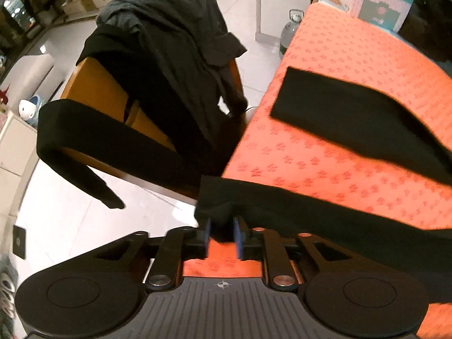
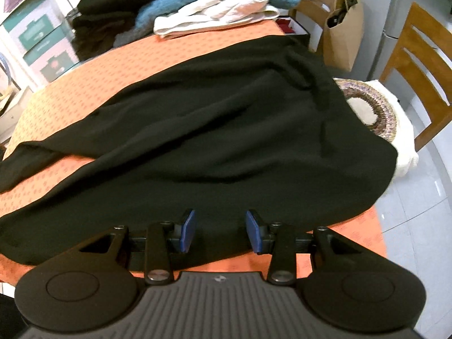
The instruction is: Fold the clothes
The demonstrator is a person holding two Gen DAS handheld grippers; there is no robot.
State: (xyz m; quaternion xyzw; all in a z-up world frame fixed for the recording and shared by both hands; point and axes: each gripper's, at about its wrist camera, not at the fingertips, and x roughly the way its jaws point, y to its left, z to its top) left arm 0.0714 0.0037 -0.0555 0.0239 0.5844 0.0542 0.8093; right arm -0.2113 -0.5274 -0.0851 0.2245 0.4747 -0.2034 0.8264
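A black long-sleeved garment [image 2: 226, 127] lies spread across the orange patterned tablecloth [image 2: 84, 79]. In the left wrist view one black sleeve [image 1: 325, 206] runs along the table's near edge. Its bunched end sits between the blue pads of my left gripper [image 1: 223, 233], which stand a little apart around it at the table's corner. The other sleeve [image 1: 353, 113] lies flat further back. My right gripper [image 2: 221, 231] hovers open over the garment's near hem, with the cloth below its pads and nothing pinched.
A wooden chair [image 1: 96, 84] draped with dark clothes [image 1: 169, 42] stands left of the table. Folded clothes [image 2: 220, 8] are stacked at the far end. A second chair [image 2: 418, 65] with a woven cushion [image 2: 375, 104] and a paper bag [image 2: 341, 28] stand to the right.
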